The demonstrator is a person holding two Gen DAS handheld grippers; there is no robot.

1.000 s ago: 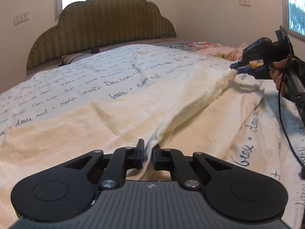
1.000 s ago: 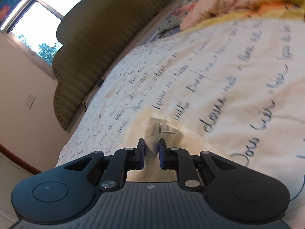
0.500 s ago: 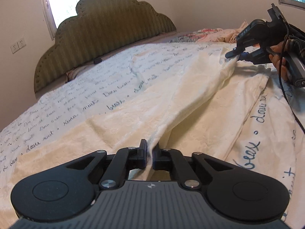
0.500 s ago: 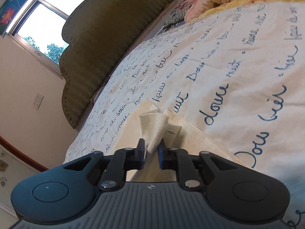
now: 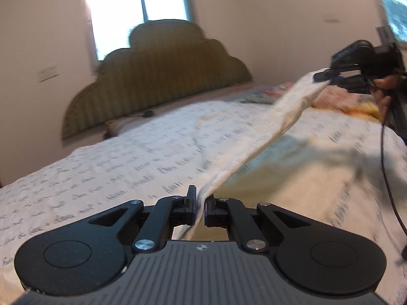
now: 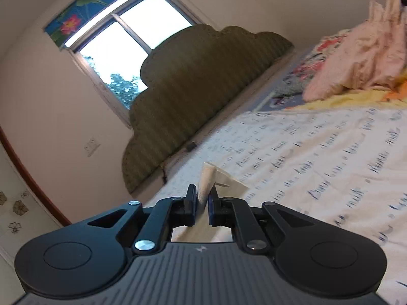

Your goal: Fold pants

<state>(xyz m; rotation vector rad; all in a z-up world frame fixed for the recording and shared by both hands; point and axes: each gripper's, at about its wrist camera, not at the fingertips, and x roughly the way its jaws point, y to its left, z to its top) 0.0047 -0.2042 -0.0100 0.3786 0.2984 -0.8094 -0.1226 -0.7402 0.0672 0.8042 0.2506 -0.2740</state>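
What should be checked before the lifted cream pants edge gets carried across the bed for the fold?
1. Left gripper pinching pants: ok.
2. Right gripper pinching its end: ok.
3. Held edge raised off the bedspread: ok.
4. Edge taut between grippers: ok, slight sag.
5. Rest of pants lying flat: cannot tell, blurred.
6. Pink clothes pile away from the pants: ok.
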